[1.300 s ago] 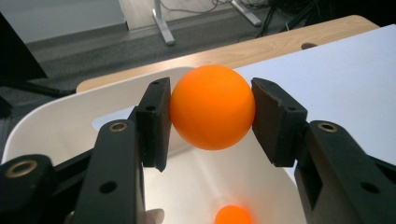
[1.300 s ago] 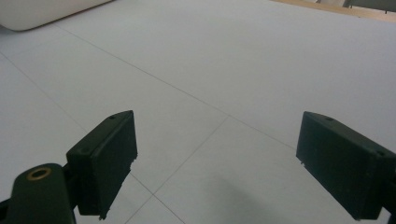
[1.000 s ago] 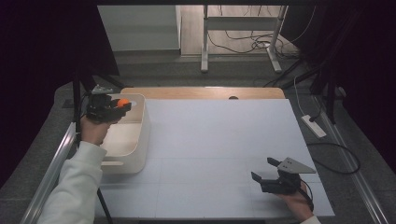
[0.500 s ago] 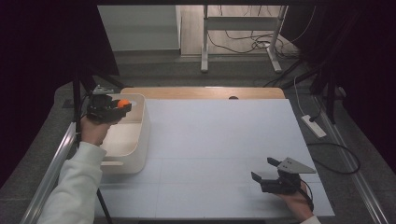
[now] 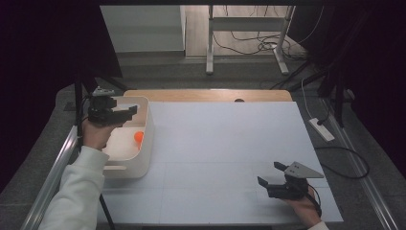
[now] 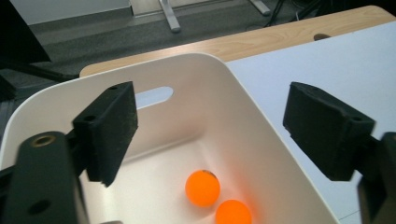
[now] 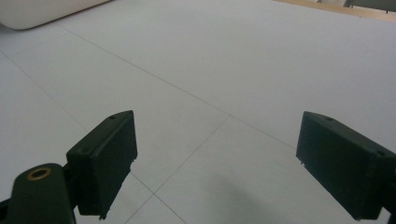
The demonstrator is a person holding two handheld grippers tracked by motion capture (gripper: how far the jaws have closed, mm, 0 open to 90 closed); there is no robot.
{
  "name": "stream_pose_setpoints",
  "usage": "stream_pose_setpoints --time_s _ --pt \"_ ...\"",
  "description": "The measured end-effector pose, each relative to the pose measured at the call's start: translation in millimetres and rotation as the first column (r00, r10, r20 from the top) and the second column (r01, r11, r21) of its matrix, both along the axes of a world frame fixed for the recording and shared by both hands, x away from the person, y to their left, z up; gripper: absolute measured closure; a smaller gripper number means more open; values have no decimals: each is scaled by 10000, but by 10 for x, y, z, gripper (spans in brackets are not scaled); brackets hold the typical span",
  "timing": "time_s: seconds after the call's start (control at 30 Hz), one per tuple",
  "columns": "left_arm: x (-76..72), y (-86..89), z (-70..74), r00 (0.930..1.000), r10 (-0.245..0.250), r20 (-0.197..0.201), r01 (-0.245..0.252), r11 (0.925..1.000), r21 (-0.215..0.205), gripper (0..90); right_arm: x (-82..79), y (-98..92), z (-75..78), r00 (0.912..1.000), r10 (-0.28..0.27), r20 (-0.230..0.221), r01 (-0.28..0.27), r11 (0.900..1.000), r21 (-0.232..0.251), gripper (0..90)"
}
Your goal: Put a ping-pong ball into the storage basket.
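White bin (image 5: 143,143) now holds dropped orange ball (image 5: 139,137)

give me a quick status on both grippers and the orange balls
Left gripper over the white bin, jaws just opened, nothing between. Two orange balls in bin. Right gripper open, idle over table. Nothing in the way.

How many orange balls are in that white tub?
2. One orange ball lies on the floor of the white tub; the second ball lies right beside it, nearer the camera. More may be hidden below the frame's edge.
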State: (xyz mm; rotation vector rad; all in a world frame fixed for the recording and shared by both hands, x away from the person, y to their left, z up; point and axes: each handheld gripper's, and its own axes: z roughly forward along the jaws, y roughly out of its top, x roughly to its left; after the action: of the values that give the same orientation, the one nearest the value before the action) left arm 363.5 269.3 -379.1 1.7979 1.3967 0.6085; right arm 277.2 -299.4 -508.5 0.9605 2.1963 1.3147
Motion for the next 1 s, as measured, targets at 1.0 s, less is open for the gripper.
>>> stream_pose_setpoints --time_s 1.0 --pt "-292 -334 128 9799 -1780 904 1823 9823 -420 182 -5 8 -1 10000 18 0 -18 10000 0 123"
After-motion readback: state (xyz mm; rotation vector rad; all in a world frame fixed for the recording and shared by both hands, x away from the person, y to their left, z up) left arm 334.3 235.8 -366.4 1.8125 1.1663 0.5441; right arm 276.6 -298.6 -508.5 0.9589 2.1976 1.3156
